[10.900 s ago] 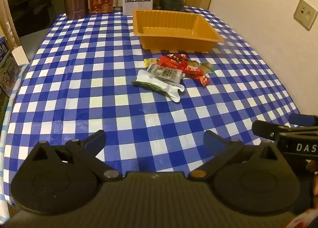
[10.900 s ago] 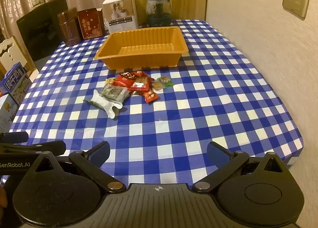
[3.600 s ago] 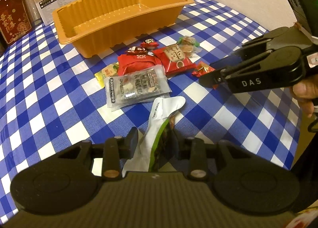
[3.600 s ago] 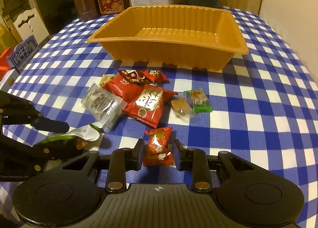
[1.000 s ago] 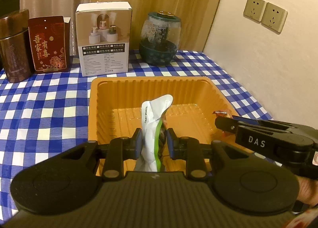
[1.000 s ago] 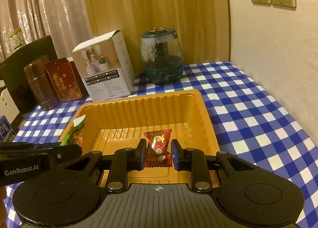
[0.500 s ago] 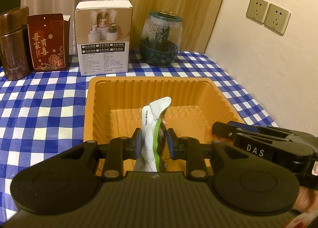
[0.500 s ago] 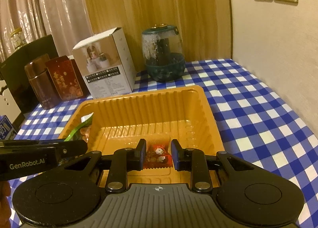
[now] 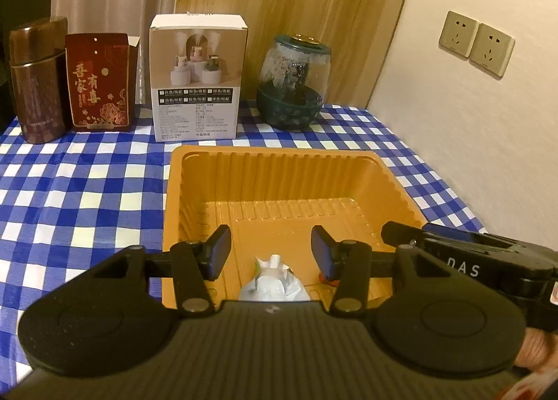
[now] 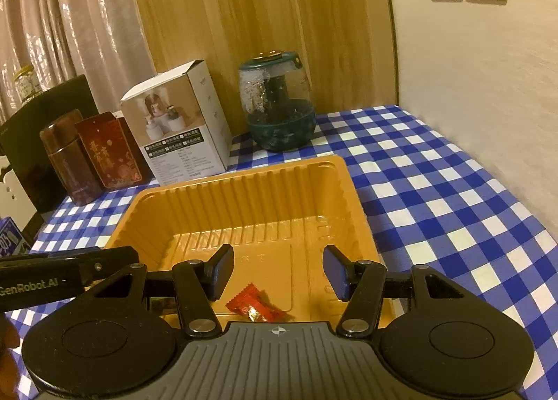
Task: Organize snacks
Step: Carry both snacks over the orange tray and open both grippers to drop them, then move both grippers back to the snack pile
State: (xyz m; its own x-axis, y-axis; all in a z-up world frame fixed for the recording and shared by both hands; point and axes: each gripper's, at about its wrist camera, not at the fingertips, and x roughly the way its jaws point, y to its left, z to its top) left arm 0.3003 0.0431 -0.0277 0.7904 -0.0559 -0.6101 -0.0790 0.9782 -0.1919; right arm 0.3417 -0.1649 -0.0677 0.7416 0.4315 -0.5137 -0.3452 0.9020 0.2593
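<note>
An orange plastic tray (image 9: pixel 279 170) stands on the blue checked tablecloth; it also shows in the right wrist view (image 10: pixel 244 197). My left gripper (image 9: pixel 270 251) is open above the tray's near end. A white and green snack packet (image 9: pixel 273 283) lies in the tray just below it. My right gripper (image 10: pixel 278 269) is open over the tray. A small red snack packet (image 10: pixel 254 304) lies on the tray floor under it. The right gripper's body (image 9: pixel 470 260) shows at the right of the left wrist view. The other snacks are out of view.
Behind the tray stand a white carton (image 9: pixel 197 82), a glass jar with a dark green base (image 9: pixel 293 86), a red box (image 9: pixel 99 82) and a brown canister (image 9: pixel 38 82). A wall with sockets (image 9: pixel 474 40) runs along the table's right side.
Both grippers have opened. The white and green packet has dropped from the left gripper into the tray, and the red packet has dropped from the right gripper onto the tray floor.
</note>
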